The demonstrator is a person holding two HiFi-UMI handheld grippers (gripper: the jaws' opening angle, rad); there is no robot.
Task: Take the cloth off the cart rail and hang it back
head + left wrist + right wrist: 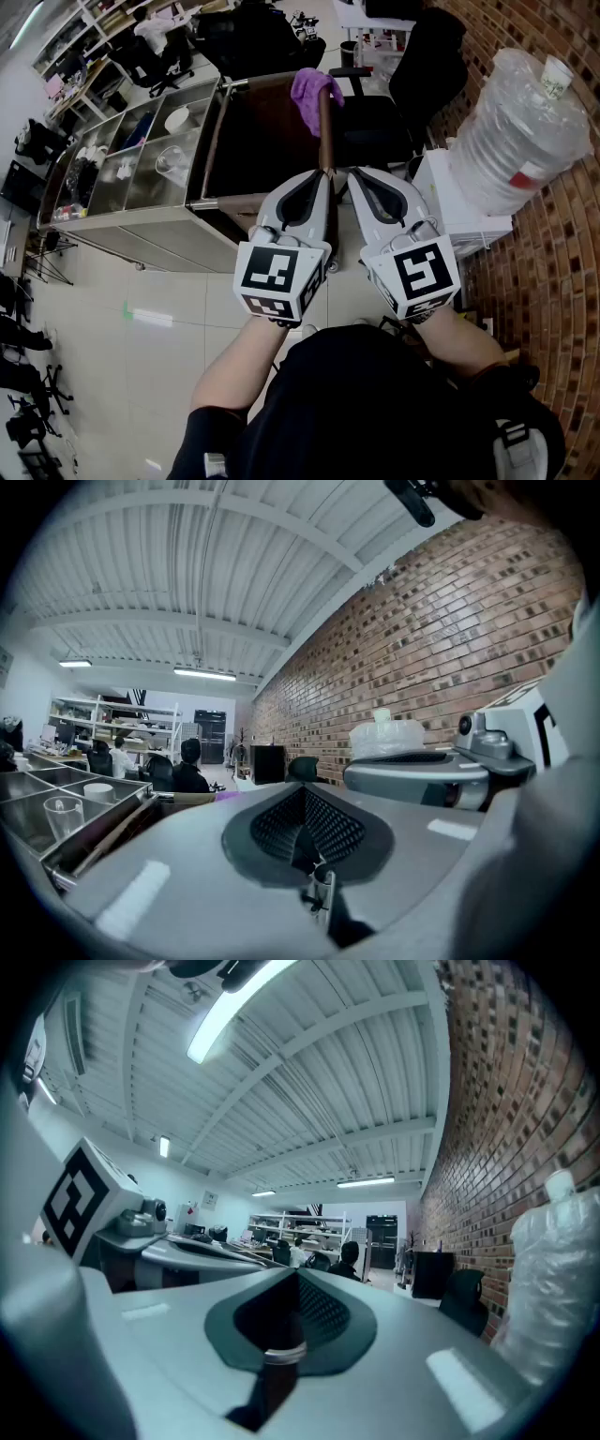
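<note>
At far left of the head view, the cart (112,223) shows a row of steel compartments (141,183). One holds a clear cup (171,159), and the one beyond it holds a white bowl (176,119). Right of the compartments is the cart's dark open bay (262,141).

Along the right edge of that bay, the brown cart rail (325,136) runs from near to far. The purple cloth (314,94) is draped over the rail's far end, bunched and hanging down both sides. Neither of your tools touches it.

Your left gripper (322,178) is held level on the near side of the cart, tip towards the near end of the rail. Whether the tip touches the rail can't be told from above. In its own view the jaws are pressed together with nothing between the pads, and they look out past the cart to the far shelves.

Your right gripper (354,176) sits just beside the left one and parallel to it, nose tipped slightly up. Its jaws are also fully together and hold nothing. The marker cubes of both tools face up, close to your body.

Right of the grippers, a white stand (448,202) carries a large clear water jug (520,131) lying tilted. A black office chair (427,56) stands beyond it. The brick wall (553,281) closes the scene at far right.
</note>
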